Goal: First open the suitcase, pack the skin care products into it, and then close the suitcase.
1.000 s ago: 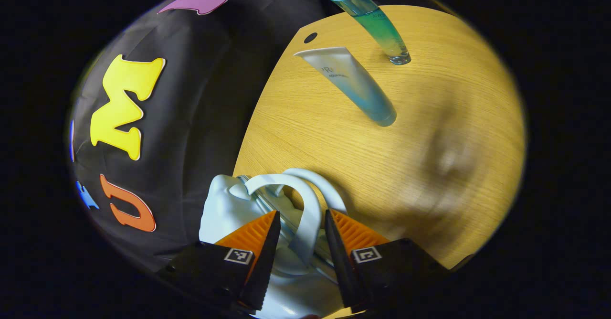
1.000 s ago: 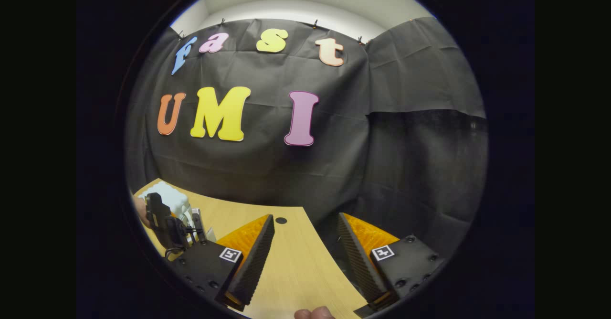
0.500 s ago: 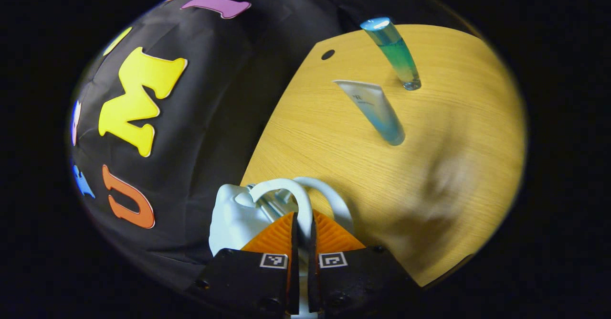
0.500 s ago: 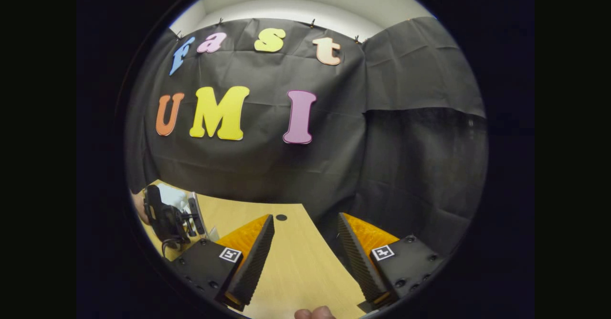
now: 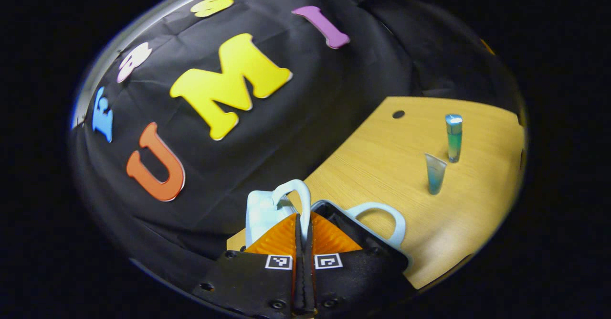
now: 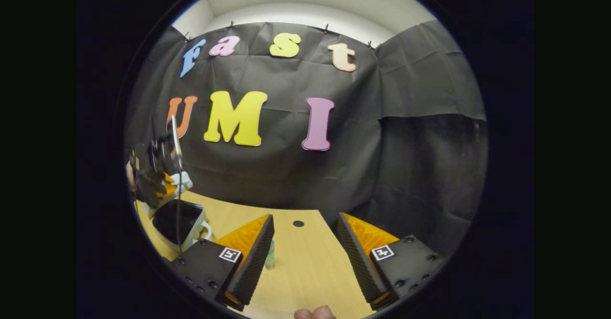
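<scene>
Left gripper view: bottle [image 5: 453, 137] upright, tube [image 5: 435, 173] upright.

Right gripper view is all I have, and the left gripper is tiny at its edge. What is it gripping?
Observer: The left gripper is shut on the lid handle of the pale blue suitcase.
Operator: And the other handle?
Observer: The second handle is free, on the lower shell, right of the fingers in the left gripper view.
Operator: Products to pack?
Observer: A tube stands cap-down beside a blue-green bottle on the wooden table, apart from each other.
</scene>
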`<state>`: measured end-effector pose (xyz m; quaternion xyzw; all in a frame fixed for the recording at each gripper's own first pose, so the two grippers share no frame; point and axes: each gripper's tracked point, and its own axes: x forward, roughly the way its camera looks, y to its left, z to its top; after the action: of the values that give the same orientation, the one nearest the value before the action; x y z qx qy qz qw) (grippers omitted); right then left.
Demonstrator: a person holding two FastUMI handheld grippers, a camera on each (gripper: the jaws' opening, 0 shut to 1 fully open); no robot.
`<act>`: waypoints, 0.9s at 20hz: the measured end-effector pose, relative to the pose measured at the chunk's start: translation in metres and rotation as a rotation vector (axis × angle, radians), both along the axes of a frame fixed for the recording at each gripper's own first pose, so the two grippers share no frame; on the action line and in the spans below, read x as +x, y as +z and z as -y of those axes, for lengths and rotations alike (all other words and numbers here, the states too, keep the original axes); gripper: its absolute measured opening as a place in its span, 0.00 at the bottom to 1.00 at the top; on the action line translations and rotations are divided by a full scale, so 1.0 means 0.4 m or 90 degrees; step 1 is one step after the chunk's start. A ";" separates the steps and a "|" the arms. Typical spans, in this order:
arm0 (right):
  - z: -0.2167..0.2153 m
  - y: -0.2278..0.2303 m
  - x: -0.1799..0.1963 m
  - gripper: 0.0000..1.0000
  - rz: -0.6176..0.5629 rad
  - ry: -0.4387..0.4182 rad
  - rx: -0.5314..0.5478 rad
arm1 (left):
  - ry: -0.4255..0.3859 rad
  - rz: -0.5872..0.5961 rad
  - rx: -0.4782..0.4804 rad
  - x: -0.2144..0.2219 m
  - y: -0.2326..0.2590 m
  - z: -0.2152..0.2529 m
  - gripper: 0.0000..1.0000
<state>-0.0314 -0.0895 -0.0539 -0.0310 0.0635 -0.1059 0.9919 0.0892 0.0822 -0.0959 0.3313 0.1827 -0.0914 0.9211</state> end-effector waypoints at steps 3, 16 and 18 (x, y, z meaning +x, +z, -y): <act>-0.046 0.009 0.021 0.79 -0.002 0.022 -0.001 | 0.048 0.046 -0.090 0.014 0.066 -0.123 0.03; -0.231 0.080 0.079 0.80 -0.015 0.087 -0.024 | 0.197 0.165 -0.404 -0.039 0.070 -0.753 0.03; -0.242 0.088 0.085 0.80 -0.018 0.086 -0.030 | 0.222 0.162 -0.442 -0.044 0.007 -0.849 0.03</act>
<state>0.0027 0.0073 -0.0186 -0.0604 0.0727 -0.0396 0.9947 0.0716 0.4218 -0.0930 -0.0269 0.0793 0.0517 0.9951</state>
